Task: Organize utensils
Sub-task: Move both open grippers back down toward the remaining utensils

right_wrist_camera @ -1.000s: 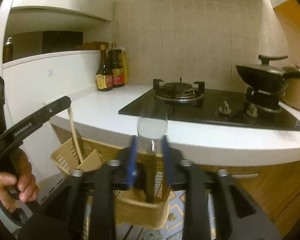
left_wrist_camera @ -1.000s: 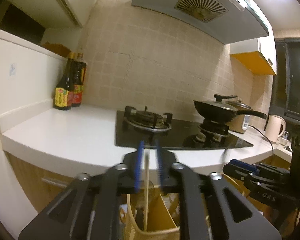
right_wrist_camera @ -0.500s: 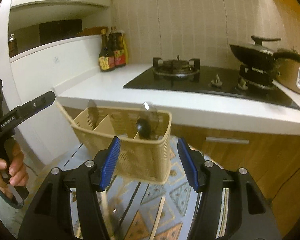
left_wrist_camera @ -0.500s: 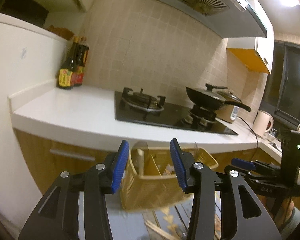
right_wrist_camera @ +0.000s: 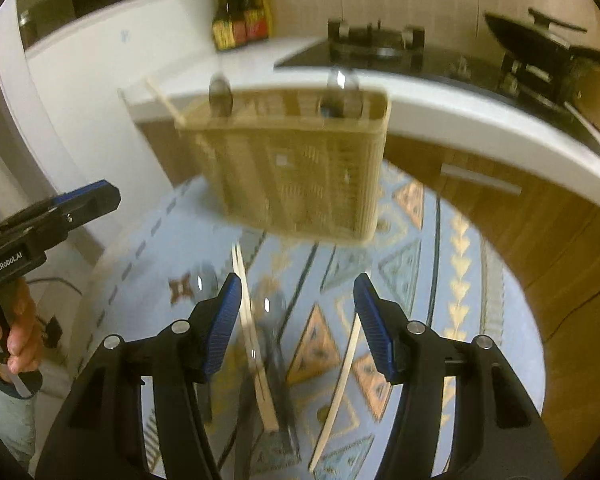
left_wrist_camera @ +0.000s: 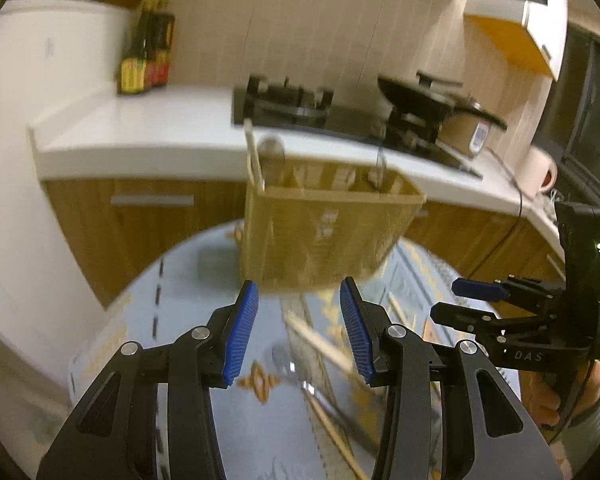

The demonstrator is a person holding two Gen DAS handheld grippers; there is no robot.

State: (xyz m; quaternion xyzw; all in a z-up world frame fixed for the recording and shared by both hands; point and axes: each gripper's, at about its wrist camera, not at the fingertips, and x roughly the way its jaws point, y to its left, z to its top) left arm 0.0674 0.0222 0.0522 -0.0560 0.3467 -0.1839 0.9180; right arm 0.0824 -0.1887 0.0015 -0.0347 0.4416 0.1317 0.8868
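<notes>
A tan perforated utensil basket (left_wrist_camera: 324, 232) stands on a round table with a blue patterned cloth (left_wrist_camera: 140, 320); it also shows in the right wrist view (right_wrist_camera: 296, 176). A chopstick (left_wrist_camera: 253, 156) and spoons (right_wrist_camera: 342, 92) stand in it. Loose chopsticks (right_wrist_camera: 252, 332) and spoons (right_wrist_camera: 268, 312) lie on the cloth before it. My left gripper (left_wrist_camera: 298, 332) is open and empty, short of the basket. My right gripper (right_wrist_camera: 300, 328) is open and empty above the loose utensils.
A white kitchen counter (left_wrist_camera: 140, 132) with a gas hob (left_wrist_camera: 288, 100), a wok (left_wrist_camera: 420, 96) and sauce bottles (left_wrist_camera: 144, 64) runs behind the table. Wooden cabinet fronts (right_wrist_camera: 500, 216) stand below it.
Both grippers opened, letting a chopstick and a spoon go into the basket, then pulled back and tilted down. The basket is now farther off and the cloth with loose utensils shows.
</notes>
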